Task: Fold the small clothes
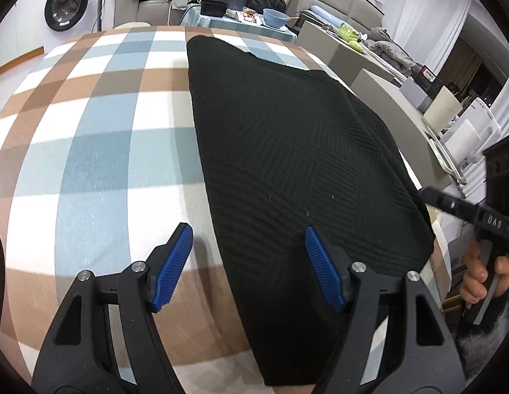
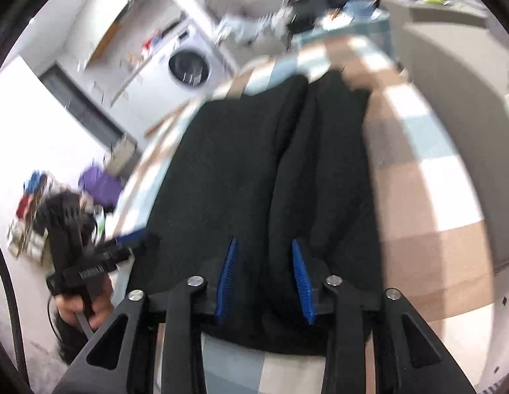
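The only writing you can read is the raised "DAS" on the side of your right gripper (image 1: 464, 211), seen at the right edge of the left wrist view; the lettering on the washing machine (image 1: 69, 3) is too small to make out. One black garment (image 1: 287, 151) lies on the checked tablecloth (image 1: 100, 138), ribbed and folded into a long shape running away from you toward the blue bowl (image 1: 276, 18). Your left gripper (image 1: 249, 267) hangs over the garment's near left edge with its jaws spread wide and nothing between them — the left blue pad (image 1: 175, 262) is over bare tablecloth, the right one over the black cloth. In the blurred right wrist view, your right gripper (image 2: 264, 280) sits over the near end of the garment (image 2: 264, 164), its two blue pads partly open with dark fabric showing between them; you cannot tell whether they actually pinch it. There, two lengthwise ridges show in the cloth, and the left gripper (image 2: 129, 244) is at the garment's left edge.
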The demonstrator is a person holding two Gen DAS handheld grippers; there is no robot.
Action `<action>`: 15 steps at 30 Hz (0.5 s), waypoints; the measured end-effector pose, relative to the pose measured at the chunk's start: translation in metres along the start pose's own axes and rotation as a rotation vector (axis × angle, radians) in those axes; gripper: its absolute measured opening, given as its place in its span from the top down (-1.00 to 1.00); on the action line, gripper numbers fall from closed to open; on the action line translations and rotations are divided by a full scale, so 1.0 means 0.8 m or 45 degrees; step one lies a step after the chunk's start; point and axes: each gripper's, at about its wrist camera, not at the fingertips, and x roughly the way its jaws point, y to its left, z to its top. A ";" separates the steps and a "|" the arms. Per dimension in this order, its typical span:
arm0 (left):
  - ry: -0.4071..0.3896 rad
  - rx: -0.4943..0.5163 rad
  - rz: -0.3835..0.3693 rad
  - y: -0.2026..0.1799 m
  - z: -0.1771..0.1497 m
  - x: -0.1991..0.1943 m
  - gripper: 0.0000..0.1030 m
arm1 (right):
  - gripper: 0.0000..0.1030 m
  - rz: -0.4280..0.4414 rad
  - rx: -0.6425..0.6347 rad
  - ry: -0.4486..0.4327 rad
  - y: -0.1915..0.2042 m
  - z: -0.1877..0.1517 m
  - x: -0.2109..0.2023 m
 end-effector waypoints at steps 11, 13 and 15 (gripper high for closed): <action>-0.015 -0.021 0.007 -0.005 0.033 0.032 0.39 | 0.51 -0.270 0.004 0.007 -0.018 0.014 0.032; -0.023 -0.011 0.008 -0.005 0.034 0.031 0.60 | 0.56 -0.296 -0.028 0.007 -0.012 0.014 0.039; -0.030 -0.033 0.000 0.001 0.033 0.028 0.67 | 0.56 -0.312 -0.038 0.007 -0.007 0.011 0.041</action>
